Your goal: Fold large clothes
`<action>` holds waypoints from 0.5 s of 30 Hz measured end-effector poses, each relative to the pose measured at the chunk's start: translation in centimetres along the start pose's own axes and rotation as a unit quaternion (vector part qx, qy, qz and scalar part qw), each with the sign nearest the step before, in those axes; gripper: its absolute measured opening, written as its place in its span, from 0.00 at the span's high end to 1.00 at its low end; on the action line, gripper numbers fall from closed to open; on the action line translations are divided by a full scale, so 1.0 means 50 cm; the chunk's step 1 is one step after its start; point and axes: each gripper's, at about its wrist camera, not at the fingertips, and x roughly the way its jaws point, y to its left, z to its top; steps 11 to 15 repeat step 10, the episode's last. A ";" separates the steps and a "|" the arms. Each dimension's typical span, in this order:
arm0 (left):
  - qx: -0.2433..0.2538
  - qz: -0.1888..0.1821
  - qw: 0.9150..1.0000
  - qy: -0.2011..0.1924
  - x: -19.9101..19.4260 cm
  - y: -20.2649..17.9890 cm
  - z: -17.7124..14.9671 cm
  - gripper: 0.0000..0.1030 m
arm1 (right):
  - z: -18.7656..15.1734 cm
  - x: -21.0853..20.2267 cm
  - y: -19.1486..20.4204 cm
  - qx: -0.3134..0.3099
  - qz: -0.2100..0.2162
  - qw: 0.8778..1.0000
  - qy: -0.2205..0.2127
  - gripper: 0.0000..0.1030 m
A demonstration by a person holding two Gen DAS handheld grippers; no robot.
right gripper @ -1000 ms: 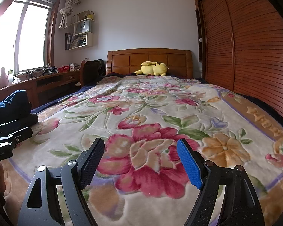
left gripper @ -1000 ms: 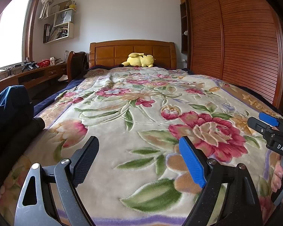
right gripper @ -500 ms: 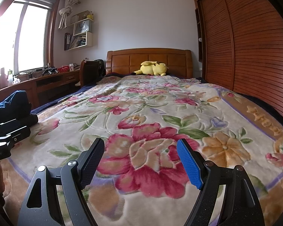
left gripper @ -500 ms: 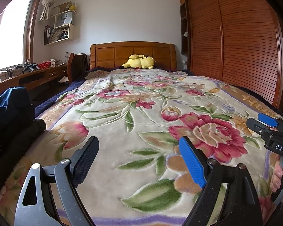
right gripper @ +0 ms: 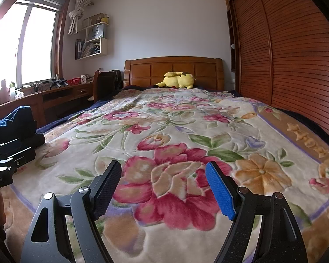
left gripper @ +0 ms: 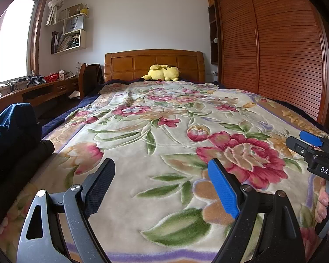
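1. The dark blue clothes [left gripper: 9, 129] lie bunched in a heap at the left edge of the floral blanket [left gripper: 164, 135], near its foot end; a black garment [left gripper: 22, 160] lies against their near side.
2. The left gripper [left gripper: 162, 184] hovers over the blanket's foot end, just right of the heap, its jaws spread wide and holding nothing.
3. The right gripper [right gripper: 164, 186] hovers further right over the same end, above a large red flower, likewise wide apart and empty.
4. Across the blanket, a yellow plush toy [right gripper: 178, 80] rests against the wooden headboard [right gripper: 173, 70].
5. Left of the blanket runs a wooden desk [right gripper: 54, 94]; right of it stands a slatted wardrobe [left gripper: 285, 50].
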 end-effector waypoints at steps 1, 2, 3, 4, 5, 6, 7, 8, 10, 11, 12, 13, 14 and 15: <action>0.000 0.000 1.000 0.000 0.000 -0.001 -0.001 0.15 | 0.000 0.000 0.001 0.000 0.001 1.000 0.000 0.22; 0.001 0.000 1.000 0.000 0.000 0.000 -0.001 0.15 | 0.000 0.000 0.001 0.001 0.001 1.000 -0.001 0.22; 0.001 0.000 1.000 0.000 0.000 -0.001 -0.002 0.15 | 0.000 0.000 0.001 0.001 0.001 1.000 -0.001 0.22; 0.001 -0.001 1.000 0.000 0.000 -0.001 -0.001 0.15 | 0.000 0.000 0.002 0.002 0.002 1.000 -0.001 0.22; 0.000 0.000 1.000 0.000 0.000 0.000 -0.001 0.15 | 0.000 0.000 0.003 0.002 0.001 1.000 -0.002 0.22; 0.000 0.000 1.000 -0.001 0.000 0.001 -0.001 0.15 | 0.000 0.000 0.003 0.002 0.001 1.000 -0.002 0.22; 0.000 0.000 1.000 0.000 0.000 -0.001 -0.002 0.15 | -0.001 0.000 0.003 0.002 0.001 1.000 -0.001 0.22; 0.000 -0.001 1.000 -0.001 0.000 0.000 -0.002 0.15 | -0.001 0.000 0.003 0.002 0.001 1.000 -0.001 0.22; 0.001 0.000 1.000 -0.001 0.001 0.001 -0.001 0.15 | 0.000 -0.001 0.004 0.002 0.001 1.000 -0.001 0.22; 0.001 0.000 1.000 -0.001 0.001 0.001 -0.001 0.15 | 0.000 -0.001 0.004 0.002 0.001 1.000 -0.001 0.22; 0.001 0.000 1.000 -0.001 0.001 0.001 -0.001 0.15 | 0.000 -0.001 0.004 0.002 0.001 1.000 -0.001 0.22; 0.001 0.000 1.000 -0.001 0.001 0.001 -0.001 0.15 | 0.000 -0.001 0.004 0.002 0.001 1.000 -0.001 0.22; 0.001 0.000 1.000 -0.001 0.001 0.001 -0.001 0.15 | 0.000 -0.001 0.004 0.002 0.001 1.000 -0.001 0.22; 0.001 0.000 1.000 -0.001 0.001 0.001 -0.001 0.15 | 0.000 -0.001 0.004 0.002 0.001 1.000 -0.001 0.22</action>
